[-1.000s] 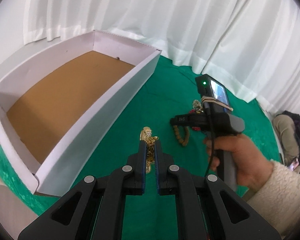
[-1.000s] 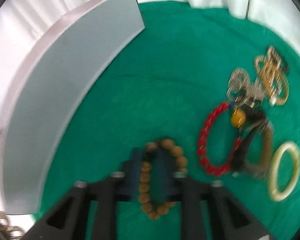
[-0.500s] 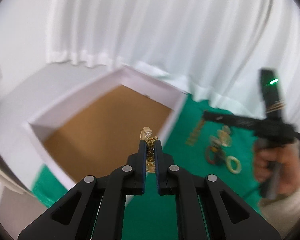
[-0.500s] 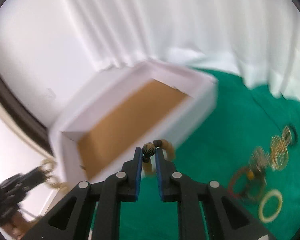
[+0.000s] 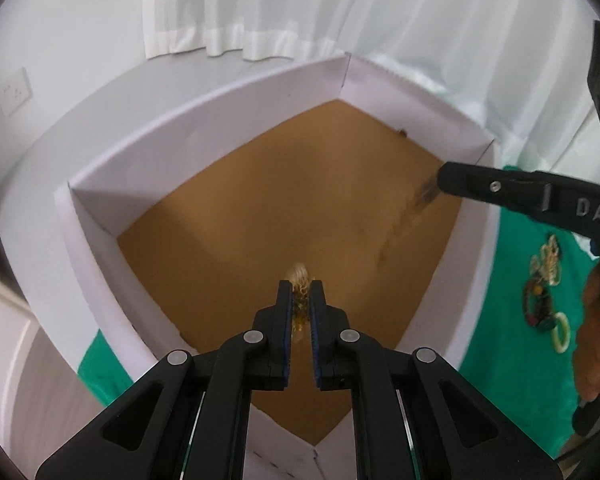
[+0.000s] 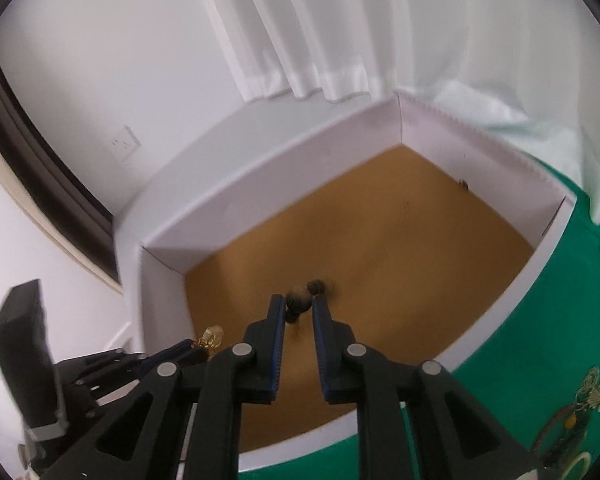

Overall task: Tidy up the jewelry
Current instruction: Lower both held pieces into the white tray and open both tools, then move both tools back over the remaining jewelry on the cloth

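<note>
Both grippers are pointing steeply down over the white box (image 5: 112,184), tips above its brown floor. Left gripper (image 5: 301,294) is clenching a gold chain (image 5: 300,300). Right gripper (image 6: 299,307) is reaching in from the box's right side, jaws opening, wooden bead bracelet (image 6: 300,300) still between the pads, blurred. A second ago both were over the green cloth (image 5: 508,320) beside the box; now both are above it. Remaining jewelry pile (image 5: 544,284) is lying on the cloth.

A home room: white curtains (image 6: 300,40), wall socket (image 6: 125,145).
</note>
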